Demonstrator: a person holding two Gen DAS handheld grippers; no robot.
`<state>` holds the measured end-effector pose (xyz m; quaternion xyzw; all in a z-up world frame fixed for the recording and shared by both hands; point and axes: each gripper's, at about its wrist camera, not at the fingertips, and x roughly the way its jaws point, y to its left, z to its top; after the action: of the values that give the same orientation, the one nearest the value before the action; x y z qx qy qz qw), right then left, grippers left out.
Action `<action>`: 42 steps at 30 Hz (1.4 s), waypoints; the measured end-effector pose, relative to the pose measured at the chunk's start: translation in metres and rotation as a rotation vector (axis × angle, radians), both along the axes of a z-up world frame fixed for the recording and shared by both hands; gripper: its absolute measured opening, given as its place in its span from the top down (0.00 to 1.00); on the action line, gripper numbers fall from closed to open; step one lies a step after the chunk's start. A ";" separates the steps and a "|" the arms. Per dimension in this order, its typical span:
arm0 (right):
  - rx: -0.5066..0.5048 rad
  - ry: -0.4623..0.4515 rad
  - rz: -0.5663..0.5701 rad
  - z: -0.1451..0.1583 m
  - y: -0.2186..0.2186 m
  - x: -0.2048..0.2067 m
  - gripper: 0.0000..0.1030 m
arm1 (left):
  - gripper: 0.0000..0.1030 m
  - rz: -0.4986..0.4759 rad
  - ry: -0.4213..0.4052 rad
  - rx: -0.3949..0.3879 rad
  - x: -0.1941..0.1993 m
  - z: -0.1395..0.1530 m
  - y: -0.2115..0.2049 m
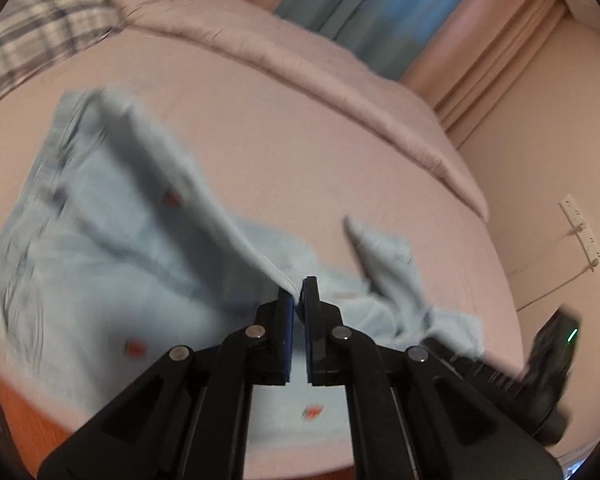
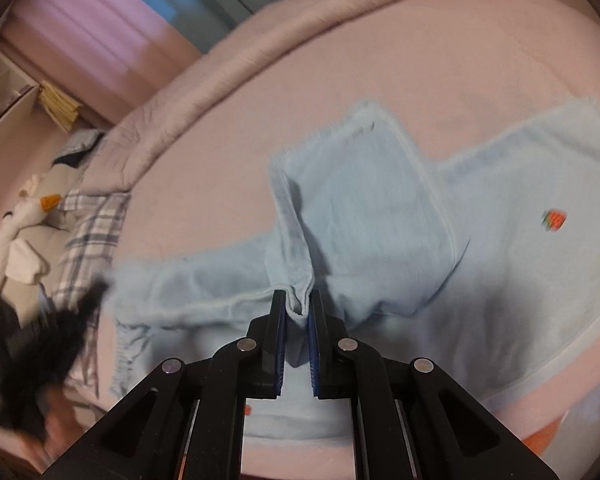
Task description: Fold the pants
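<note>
While the soft, light-blue cotton pants (image 2: 364, 216) are lying limp on the pink bed (image 1: 300, 140), the left claw (image 1: 298, 292) and right claw (image 2: 298, 304) are pinching, seemingly, hemmed edges, the surest holds.

Pants (image 2: 380, 216): pale blue cloth, soft, matt, faintly fuzzy at the seams. Bed sheet (image 1: 284, 152): pink cloth, smooth, matt. Quilt (image 1: 228, 36) along the bed's far edge: pink, wrinkled fabric. Left gripper (image 1: 298, 292) and right gripper (image 2: 298, 304): black matt plastic, shiny metal rivets.
</note>
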<state>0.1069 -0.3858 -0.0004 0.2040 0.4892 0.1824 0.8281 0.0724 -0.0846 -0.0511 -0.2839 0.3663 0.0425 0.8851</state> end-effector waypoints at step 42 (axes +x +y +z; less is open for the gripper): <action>-0.125 0.120 0.013 -0.037 0.009 0.006 0.93 | 0.94 0.088 0.056 0.149 -0.055 -0.018 0.044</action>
<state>0.1124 -0.3770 -0.0377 0.1594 0.5496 0.1444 0.8073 0.0179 -0.0402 -0.0690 -0.2316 0.3739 0.1164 0.8905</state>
